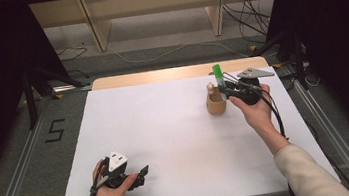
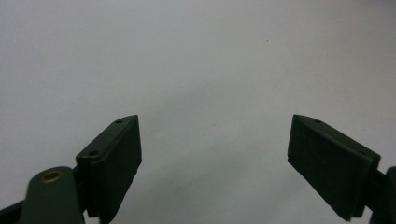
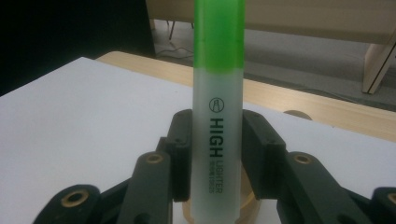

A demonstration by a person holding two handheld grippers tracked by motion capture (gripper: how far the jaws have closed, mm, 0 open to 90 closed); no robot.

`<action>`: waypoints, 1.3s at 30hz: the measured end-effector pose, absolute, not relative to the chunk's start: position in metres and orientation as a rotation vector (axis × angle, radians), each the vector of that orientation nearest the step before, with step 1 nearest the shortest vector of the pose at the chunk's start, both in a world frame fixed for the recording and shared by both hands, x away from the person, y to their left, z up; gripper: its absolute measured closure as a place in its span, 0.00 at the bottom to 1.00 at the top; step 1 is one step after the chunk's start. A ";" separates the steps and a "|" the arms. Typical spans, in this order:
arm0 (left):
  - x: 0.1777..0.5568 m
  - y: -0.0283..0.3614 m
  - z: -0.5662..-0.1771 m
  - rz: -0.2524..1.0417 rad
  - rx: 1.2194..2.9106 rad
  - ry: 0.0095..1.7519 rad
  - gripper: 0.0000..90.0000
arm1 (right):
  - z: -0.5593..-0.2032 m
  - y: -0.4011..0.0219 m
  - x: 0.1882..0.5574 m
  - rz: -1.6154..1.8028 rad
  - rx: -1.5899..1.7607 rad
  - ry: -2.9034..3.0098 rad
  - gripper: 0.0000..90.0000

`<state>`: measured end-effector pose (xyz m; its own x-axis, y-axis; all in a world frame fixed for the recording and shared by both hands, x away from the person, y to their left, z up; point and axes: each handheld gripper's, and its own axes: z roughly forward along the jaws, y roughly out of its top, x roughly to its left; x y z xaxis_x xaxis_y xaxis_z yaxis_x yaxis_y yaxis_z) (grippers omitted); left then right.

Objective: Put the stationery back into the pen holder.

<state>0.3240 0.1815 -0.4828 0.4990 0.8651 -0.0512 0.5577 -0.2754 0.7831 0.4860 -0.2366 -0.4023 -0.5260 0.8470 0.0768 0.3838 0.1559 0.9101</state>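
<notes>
the right claw [image 3: 215, 154] is clenched on a green highlighter [image 3: 217, 116], its two black jaws pressing the pale barrel from both sides, just under the printed name. the pen stands upright with the green cap on top. its lower end is already inside the mouth of a small wooden holder [image 3: 187, 211], whose round rim shows just under the jaws in the right gripper view. in the high view the right claw [image 1: 225, 87] holds the highlighter [image 1: 217, 72] over the same wooden holder [image 1: 216, 104], which stands on the far right part of the white desk [image 1: 166, 129]. something with a rounded, light wooden top [image 1: 210, 88] rises from the holder beside the pen; what it is i cannot tell.

i think the work is near its end: the pen is brought to the holder and partly in it, and what is left is to lower it fully, if it is not yet at the bottom, then to release the grip and draw the hand away without tipping the holder.

the left claw [image 1: 140, 175] rests at the near left side of the desk, well apart from all this. its jaws stand wide apart with nothing between them, with bare white desk [image 2: 210, 70] in front of the left claw [image 2: 215, 158].
</notes>
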 end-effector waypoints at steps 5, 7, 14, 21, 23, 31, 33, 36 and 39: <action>0.324 0.182 -0.483 0.503 1.967 1.168 0.19 | -0.402 -0.236 0.488 1.344 1.171 1.980 0.74; 0.324 0.182 -0.483 0.502 1.967 1.168 0.19 | -0.402 -0.236 0.489 1.346 1.166 1.977 0.74; 0.324 0.181 -0.483 0.502 1.967 1.168 0.19 | -0.402 -0.234 0.491 1.347 1.168 1.976 0.74; 0.324 0.182 -0.483 0.502 1.967 1.168 0.19 | -0.403 -0.234 0.494 1.353 1.171 1.969 0.74; 0.324 0.182 -0.483 0.501 1.967 1.168 0.19 | -0.403 -0.234 0.495 1.352 1.175 1.966 0.74; 0.324 0.181 -0.483 0.504 1.966 1.167 0.20 | -0.404 -0.234 0.498 1.353 1.185 1.963 0.74; 0.324 0.182 -0.483 0.502 1.969 1.167 0.20 | -0.404 -0.234 0.499 1.353 1.183 1.963 0.74; 0.324 0.181 -0.483 0.505 1.966 1.168 0.20 | -0.404 -0.234 0.500 1.354 1.178 1.962 0.74; 0.324 0.182 -0.483 0.502 1.968 1.167 0.20 | -0.404 -0.232 0.501 1.353 1.185 1.961 0.74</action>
